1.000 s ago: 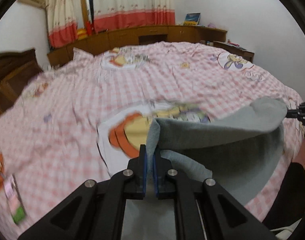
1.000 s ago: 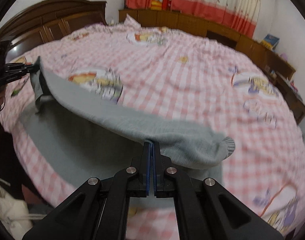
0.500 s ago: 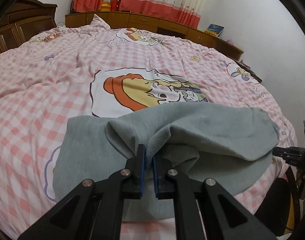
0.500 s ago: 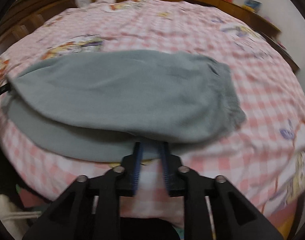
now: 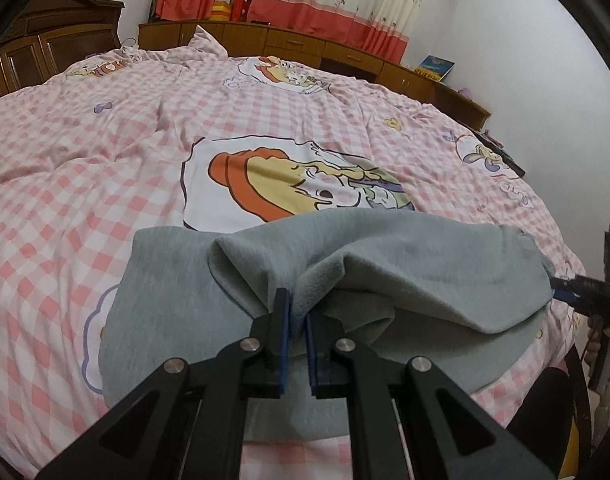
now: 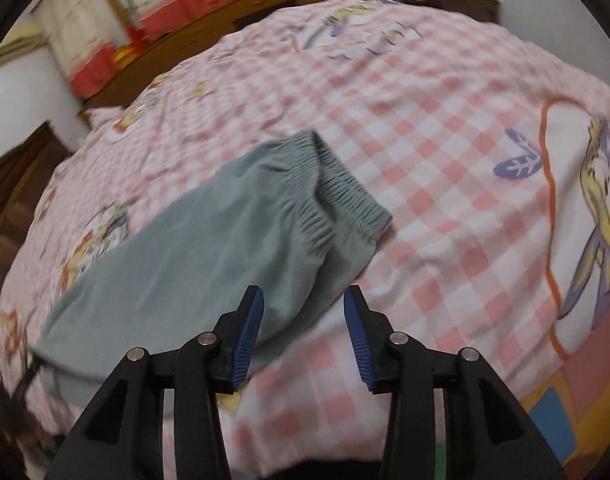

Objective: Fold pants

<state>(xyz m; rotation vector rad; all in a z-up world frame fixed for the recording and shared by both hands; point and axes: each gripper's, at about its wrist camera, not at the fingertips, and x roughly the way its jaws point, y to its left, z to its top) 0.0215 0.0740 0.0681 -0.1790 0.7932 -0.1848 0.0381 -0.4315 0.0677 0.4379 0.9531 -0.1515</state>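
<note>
Pants point(image 5: 385, 264) of soft grey fleece lay near the front edge of a bed point(image 5: 105, 152) covered in a pink checked quilt with cartoon prints. They had been doubled over on themselves, the upper layer lying across the lower one, though it bulged and puckered rather than sitting flat. In the right wrist view the gathered elastic waistband point(image 6: 337, 196) showed clearly, ruffled and pointing toward the middle of the bed.

The left gripper point(image 5: 295, 312) was clamped shut on a pinched-up ridge of the cloth near its end, which stood up in a fold above the blue pads. The right gripper point(image 6: 303, 320) had its jaws opening; the edge of the grey cloth lay on the quilt under the gap, but the pads did not press on it.

To finish this step well, I judged that the left side should be lowered until the pinched ridge rested on the layer beneath, then let go without tugging, so the upper layer would not slide off line. The edges looked only roughly matched, so a light smoothing toward the waistband would probably help before any second fold.
</note>
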